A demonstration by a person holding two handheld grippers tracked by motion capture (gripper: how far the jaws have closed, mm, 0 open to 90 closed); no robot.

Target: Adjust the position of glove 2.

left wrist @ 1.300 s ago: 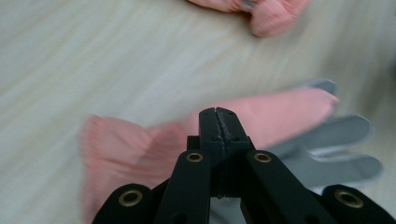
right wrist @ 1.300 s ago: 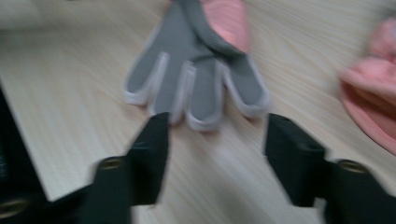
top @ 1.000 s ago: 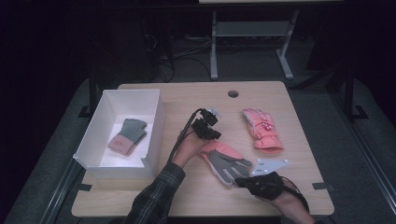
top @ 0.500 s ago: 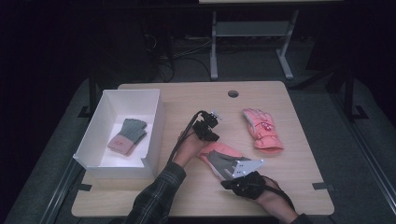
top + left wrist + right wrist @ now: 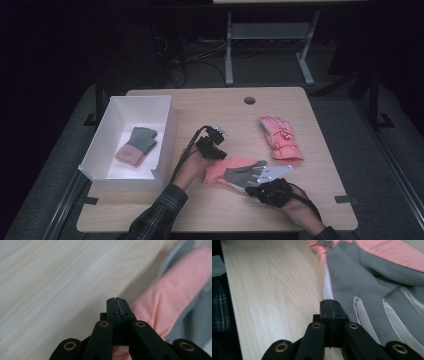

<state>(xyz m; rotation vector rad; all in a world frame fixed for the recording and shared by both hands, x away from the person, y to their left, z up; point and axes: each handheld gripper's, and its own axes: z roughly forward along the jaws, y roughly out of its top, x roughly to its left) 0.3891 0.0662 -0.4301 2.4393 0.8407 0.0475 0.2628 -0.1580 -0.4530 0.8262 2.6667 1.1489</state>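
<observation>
The wooden worktop [image 5: 210,205] carries a white box [image 5: 165,135] at 9 o'clock, and a small grey and pink glove [image 5: 136,146] lies inside it. Near the centre, towards 6 o'clock, lies a pink glove with grey palm [image 5: 237,173]. A second pink glove [image 5: 280,139] lies at 3 o'clock, apart from it. The left gripper [image 5: 211,146] has its jaws pressed together, empty, just beside the cuff. The right gripper [image 5: 272,191], also pressed together and empty, is at the glove's fingers.

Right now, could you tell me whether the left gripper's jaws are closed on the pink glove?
No, the left gripper has its jaws shut together with nothing between them, beside the pink glove.
</observation>
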